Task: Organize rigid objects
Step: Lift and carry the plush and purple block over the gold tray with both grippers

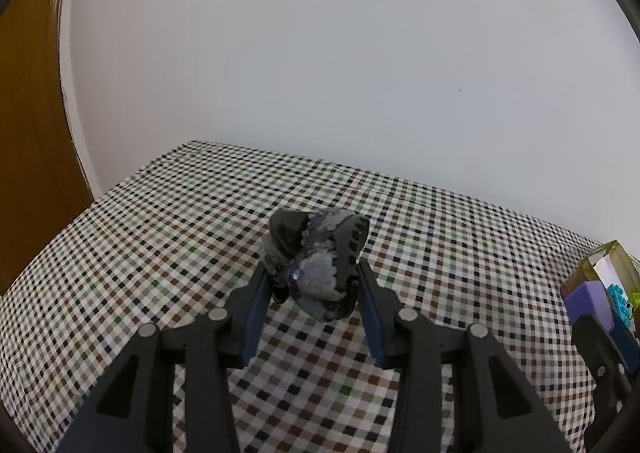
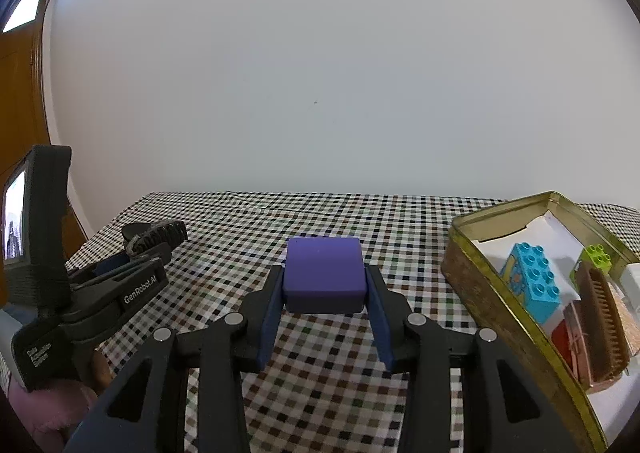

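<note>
My left gripper [image 1: 314, 281] is shut on a dark grey hair claw clip [image 1: 320, 261] with pale marbling, held above the checked tablecloth [image 1: 160, 237]. My right gripper [image 2: 324, 285] is shut on a purple box [image 2: 323, 273], also held above the cloth. A brass-coloured tin [image 2: 480, 285] stands to the right of the right gripper; it holds a blue toy brick [image 2: 534, 285], a green toy brick [image 2: 597, 257], a brown comb [image 2: 600, 325] and a red piece. The left gripper with the clip also shows in the right wrist view [image 2: 156, 239] at the left.
The tin's edge [image 1: 600, 257] and the purple box [image 1: 588, 297] show at the far right of the left wrist view. A white wall runs behind the table. A wooden door [image 1: 28, 133] is at the left. The table's far edge is close behind.
</note>
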Demonstrator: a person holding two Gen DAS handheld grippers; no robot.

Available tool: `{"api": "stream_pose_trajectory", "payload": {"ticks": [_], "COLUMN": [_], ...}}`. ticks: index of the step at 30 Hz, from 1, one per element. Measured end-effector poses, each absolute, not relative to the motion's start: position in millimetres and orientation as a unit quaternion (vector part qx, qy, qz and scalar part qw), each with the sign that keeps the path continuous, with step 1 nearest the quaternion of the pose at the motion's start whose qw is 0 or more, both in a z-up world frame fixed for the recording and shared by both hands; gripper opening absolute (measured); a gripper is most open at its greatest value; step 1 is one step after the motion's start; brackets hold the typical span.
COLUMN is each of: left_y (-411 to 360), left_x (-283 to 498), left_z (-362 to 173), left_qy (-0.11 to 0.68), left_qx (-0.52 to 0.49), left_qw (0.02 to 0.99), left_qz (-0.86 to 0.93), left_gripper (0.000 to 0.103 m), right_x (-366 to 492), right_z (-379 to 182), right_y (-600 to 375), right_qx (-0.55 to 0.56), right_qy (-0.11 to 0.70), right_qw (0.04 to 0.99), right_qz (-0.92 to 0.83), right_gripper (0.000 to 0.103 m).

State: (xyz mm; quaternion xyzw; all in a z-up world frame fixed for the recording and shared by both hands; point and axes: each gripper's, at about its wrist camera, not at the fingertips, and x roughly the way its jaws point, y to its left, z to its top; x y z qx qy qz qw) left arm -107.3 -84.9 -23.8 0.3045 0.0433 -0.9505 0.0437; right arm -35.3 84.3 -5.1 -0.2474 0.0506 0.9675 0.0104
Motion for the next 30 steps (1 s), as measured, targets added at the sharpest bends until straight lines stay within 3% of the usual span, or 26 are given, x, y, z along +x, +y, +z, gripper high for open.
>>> {"api": "stream_pose_trajectory", "payload": {"ticks": [30], "left_y": [-32.8], "left_x": [-34.1], "left_z": [-14.3], "left_qy": [0.018], "left_qx": [0.251], "left_qw": [0.016], "left_qz": [-0.968], "left_gripper": [0.041], "right_x": [31.3], "right_z": [7.2], "right_y": [125.1], "right_qx": [-0.218], "right_qy": [0.026], "right_qw": [0.035], "right_qz": [0.975], "right_gripper": [0.043]}}
